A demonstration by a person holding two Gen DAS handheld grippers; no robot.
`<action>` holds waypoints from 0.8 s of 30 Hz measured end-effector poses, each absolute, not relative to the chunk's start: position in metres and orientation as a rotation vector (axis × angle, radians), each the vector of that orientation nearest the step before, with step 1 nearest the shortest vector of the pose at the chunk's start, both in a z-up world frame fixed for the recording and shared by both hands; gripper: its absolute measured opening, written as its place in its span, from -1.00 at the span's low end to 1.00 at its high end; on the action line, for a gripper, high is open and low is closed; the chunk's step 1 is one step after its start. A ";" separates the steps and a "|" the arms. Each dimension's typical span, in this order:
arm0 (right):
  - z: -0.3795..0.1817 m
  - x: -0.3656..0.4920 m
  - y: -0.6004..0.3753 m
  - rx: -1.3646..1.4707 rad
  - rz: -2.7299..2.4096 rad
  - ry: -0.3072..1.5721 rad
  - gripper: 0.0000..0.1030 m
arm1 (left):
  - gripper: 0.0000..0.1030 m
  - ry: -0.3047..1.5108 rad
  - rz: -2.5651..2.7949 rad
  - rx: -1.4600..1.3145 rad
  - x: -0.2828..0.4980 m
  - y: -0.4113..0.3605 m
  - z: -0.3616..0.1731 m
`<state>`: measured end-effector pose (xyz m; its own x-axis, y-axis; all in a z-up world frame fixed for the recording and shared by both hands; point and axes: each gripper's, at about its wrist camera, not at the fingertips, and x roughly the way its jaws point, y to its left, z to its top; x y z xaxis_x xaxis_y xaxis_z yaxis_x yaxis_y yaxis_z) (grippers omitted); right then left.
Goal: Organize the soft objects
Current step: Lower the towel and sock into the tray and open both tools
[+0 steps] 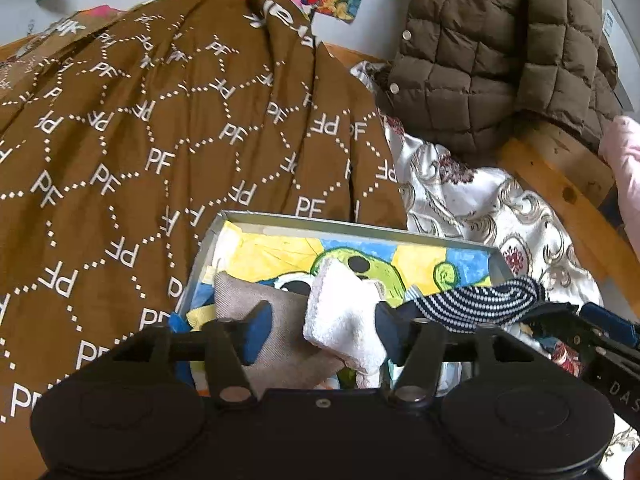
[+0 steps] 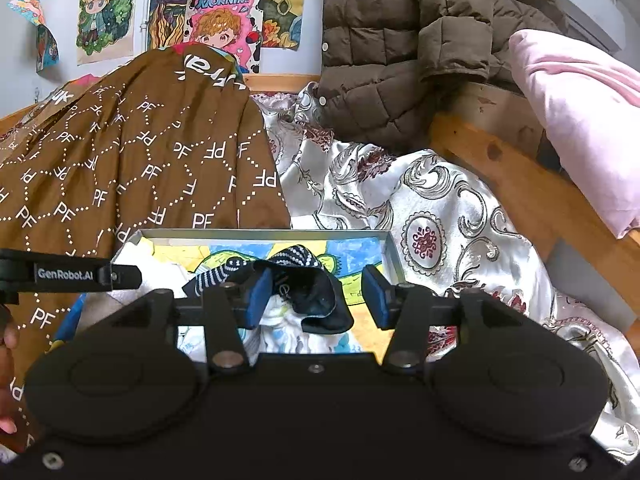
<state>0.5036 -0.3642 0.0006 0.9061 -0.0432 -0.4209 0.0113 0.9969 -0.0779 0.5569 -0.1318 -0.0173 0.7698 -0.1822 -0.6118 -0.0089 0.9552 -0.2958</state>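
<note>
Shallow rectangular box (image 2: 386,254), grey walls, cartoon-printed floor, sits on a glossy floral satin sheet (image 2: 452,216) beside a brown cloth (image 1: 160,140) printed with white "PF" letters and dotted hexagons. Left gripper (image 1: 320,330): jaws spread wide over the box, a fluffy white terry sock (image 1: 340,320) and a flat beige ribbed cloth (image 1: 276,320) between them; actual grip cannot be confirmed. Right gripper (image 2: 318,294): jaws parted, nothing clamped; a crumpled navy sock (image 2: 312,292) with white stripes lies in the box against the left pad. Quilted brown puffer jacket (image 2: 400,48) and pink pillow (image 2: 584,112) rest on the wooden bed frame (image 2: 520,184).
</note>
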 end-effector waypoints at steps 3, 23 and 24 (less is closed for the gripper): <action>0.006 0.498 -0.366 -0.073 -0.033 0.428 0.08 | 0.28 0.679 -0.085 -0.289 0.554 -0.130 -0.013; 0.073 0.439 -0.368 -0.090 -0.051 0.334 0.98 | 0.74 0.547 -0.050 -0.293 0.512 -0.112 0.036; 0.077 0.437 -0.368 -0.090 -0.052 0.331 0.98 | 0.75 0.541 -0.050 -0.293 0.510 -0.111 0.039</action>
